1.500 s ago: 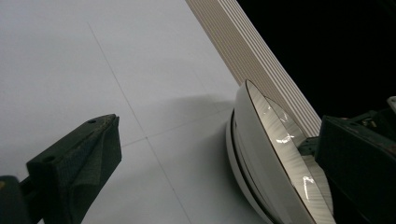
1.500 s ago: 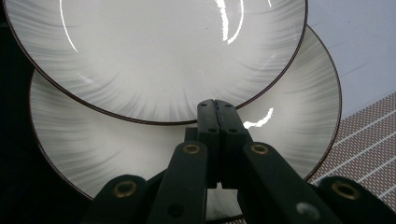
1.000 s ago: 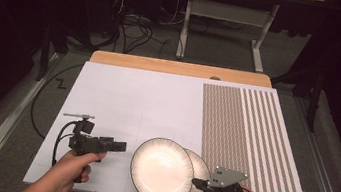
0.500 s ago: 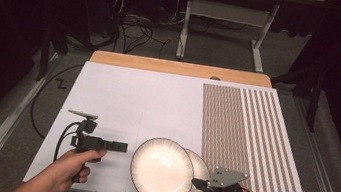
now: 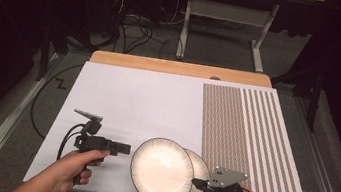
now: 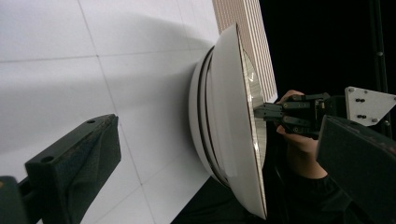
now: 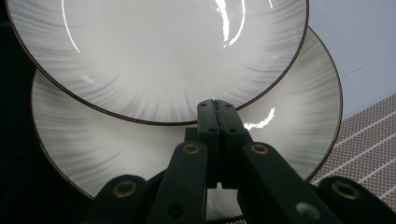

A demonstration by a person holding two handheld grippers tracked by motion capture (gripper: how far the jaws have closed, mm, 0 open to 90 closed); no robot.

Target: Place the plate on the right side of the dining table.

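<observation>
The right gripper's [image 5: 199,183] fingers [image 7: 215,122] are pressed together over the lower plate [image 5: 198,173], under the edge of the upper plate [image 5: 162,171], seemingly to tip it up. Both plates sit at the near edge of the surface [image 5: 148,98]. The left gripper [image 5: 123,147], fingers [image 6: 77,161] apart, waits just left of them, likely ready to take the raised rim.

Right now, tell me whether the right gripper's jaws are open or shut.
Shut: the right gripper has its jaws pressed together above the lower plate, beside the upper plate.
</observation>
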